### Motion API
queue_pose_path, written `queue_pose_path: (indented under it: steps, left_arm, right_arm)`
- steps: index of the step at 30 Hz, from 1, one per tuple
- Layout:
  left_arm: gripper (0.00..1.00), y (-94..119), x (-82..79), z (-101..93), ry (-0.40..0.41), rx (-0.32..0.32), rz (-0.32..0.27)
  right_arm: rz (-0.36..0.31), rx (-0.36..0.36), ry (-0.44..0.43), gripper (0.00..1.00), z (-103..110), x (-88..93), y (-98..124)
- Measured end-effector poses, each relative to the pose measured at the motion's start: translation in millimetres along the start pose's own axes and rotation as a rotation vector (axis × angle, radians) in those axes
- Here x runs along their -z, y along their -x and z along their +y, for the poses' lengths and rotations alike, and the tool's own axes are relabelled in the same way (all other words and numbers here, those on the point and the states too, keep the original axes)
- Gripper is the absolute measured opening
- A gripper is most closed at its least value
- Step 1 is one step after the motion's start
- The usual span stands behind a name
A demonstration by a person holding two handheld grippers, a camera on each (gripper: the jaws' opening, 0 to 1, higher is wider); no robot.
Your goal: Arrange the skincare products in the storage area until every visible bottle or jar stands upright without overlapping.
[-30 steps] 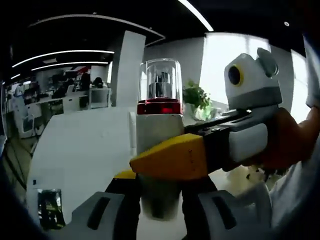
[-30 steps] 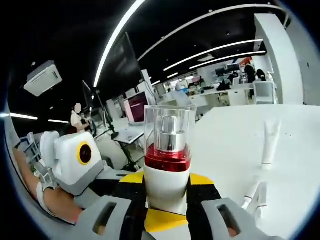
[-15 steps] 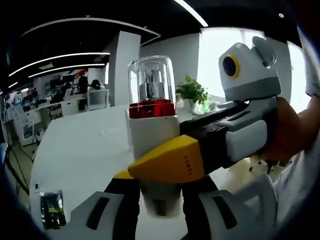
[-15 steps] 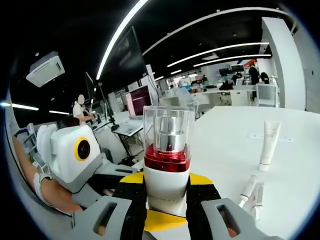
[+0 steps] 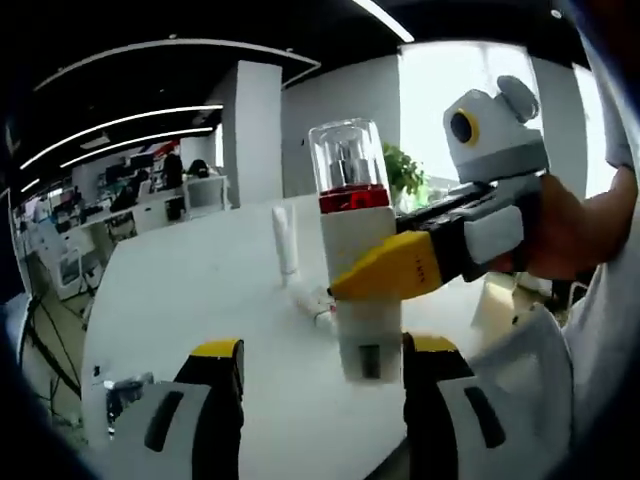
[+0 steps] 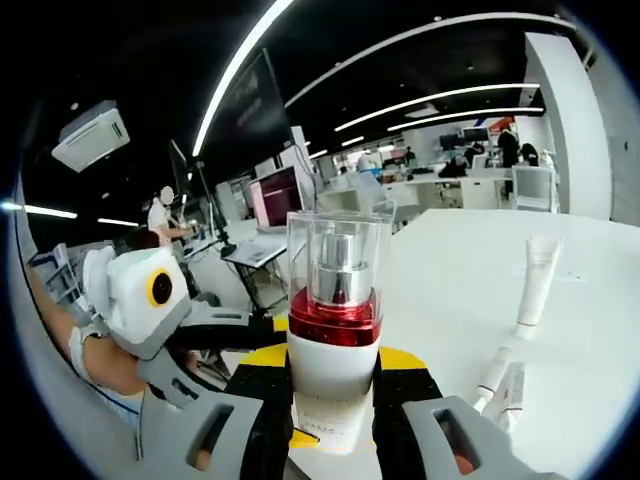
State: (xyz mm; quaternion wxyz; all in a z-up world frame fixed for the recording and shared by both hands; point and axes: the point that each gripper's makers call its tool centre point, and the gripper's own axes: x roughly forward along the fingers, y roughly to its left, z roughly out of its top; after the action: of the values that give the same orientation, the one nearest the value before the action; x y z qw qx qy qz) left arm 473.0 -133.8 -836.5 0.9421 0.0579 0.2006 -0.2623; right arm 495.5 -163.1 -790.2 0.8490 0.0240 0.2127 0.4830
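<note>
Left gripper view shows the left tool (image 5: 318,420) spread empty, the right tool (image 6: 330,425) apparently clamping the upright pump bottle (image 5: 358,262) above the table (image 5: 200,300); next, set it down apart from the tubes (image 6: 535,285).

Pump bottle (image 6: 333,340): white body, glossy red collar, silver pump head under a clear cap; the same colours are recorded in the left gripper view (image 5: 357,265). Right gripper (image 6: 330,425): jaws tipped yellow over black, grey shells; seen from the left gripper view (image 5: 395,270) with a yellow jaw tip. Left gripper (image 5: 320,365): yellow tips, black jaws, grey shells. Table (image 6: 450,290): plain white. Standing tube (image 6: 533,287): white. Lying tubes (image 6: 503,378): white.
</note>
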Motion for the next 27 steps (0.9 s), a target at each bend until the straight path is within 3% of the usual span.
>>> queue_pose_path:
  steps: [3, 6, 9, 14, 18, 21, 24, 27]
  left_arm:
    - [0.52, 10.1, 14.2, 7.3, -0.014, -0.007, 0.033]
    - [0.59, 16.5, 19.4, 11.3, -0.005, -0.009, 0.032]
    - [0.61, 21.6, 38.4, 18.6, -0.058, -0.028, 0.098]
    - [0.61, 24.9, 70.6, 17.3, -0.098, 0.000, 0.200]
    - [0.53, 30.5, 94.0, 20.6, -0.114, -0.019, 0.275]
    - [0.56, 31.2, 104.6, 23.0, -0.109, -0.036, 0.294]
    - [0.54, 30.5, 118.5, 22.5, -0.115, -0.038, 0.348]
    - [0.51, 25.3, 120.0, 19.9, -0.116, -0.028, 0.341]
  right_arm:
    - [-0.016, 0.017, -0.016, 0.24, -11.3, -4.2, 3.3]
    - [-0.033, 0.052, -0.015, 0.24, -27.0, -7.4, 7.0]
    - [-0.043, 0.079, -0.018, 0.25, -40.5, -10.0, 11.2]
    - [-0.051, 0.133, -0.015, 0.25, -65.5, -13.1, 18.9]
    - [-0.071, 0.178, -0.012, 0.25, -85.1, -18.3, 27.3]
    - [-0.078, 0.206, -0.012, 0.25, -98.2, -21.1, 32.4]
    - [-0.085, 0.227, -0.013, 0.25, -110.0, -24.1, 37.8]
    - [-0.084, 0.255, -0.002, 0.25, -123.8, -25.1, 42.0]
